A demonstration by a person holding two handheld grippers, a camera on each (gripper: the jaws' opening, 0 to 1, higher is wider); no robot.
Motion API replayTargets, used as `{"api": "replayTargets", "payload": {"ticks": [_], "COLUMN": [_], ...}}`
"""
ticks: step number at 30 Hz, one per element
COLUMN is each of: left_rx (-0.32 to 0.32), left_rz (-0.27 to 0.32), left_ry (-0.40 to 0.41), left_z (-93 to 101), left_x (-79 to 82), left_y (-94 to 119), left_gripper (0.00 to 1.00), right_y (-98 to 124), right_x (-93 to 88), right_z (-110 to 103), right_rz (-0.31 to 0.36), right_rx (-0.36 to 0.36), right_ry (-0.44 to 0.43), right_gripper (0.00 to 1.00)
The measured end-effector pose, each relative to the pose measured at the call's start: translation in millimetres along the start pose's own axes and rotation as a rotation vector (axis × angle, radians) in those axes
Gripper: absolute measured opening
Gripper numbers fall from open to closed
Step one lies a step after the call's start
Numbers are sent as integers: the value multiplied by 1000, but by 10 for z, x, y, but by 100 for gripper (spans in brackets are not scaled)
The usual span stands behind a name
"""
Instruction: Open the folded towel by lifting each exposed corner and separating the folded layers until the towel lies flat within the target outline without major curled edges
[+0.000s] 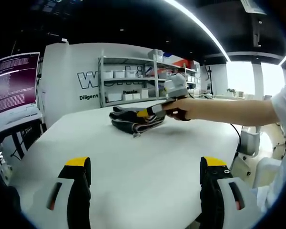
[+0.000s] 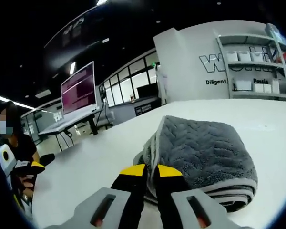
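Resting folded towel (image 2: pixel 205 152) on table (image 2: pixel 86 167)

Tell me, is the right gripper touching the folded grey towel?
Touching. In the right gripper view the right gripper, nearly shut, meets the towel at its near edge, with no gap visible between them.
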State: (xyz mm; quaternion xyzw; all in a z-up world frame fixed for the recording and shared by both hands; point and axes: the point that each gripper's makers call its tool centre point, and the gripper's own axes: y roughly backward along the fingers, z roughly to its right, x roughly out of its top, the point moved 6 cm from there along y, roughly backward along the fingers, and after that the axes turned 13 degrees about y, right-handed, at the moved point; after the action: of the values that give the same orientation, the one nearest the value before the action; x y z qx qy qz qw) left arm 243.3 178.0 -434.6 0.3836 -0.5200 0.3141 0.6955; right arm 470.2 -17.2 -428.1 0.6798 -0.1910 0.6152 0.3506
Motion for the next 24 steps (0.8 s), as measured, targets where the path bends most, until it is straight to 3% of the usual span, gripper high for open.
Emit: {"api": "replayTargets", "payload": {"ticks": [24], "left_rx": [-1], "left_rz": [3], "left_ry": [0], "left_z": [11], "left_x": [-14], "left_y": [22], "left_gripper": [94], "right_y": [211], "right_x": [246], "right_z": [261], "right_rz": [116], "right_rx": [-78], "right_ry": [-22], "right_gripper": [3]}}
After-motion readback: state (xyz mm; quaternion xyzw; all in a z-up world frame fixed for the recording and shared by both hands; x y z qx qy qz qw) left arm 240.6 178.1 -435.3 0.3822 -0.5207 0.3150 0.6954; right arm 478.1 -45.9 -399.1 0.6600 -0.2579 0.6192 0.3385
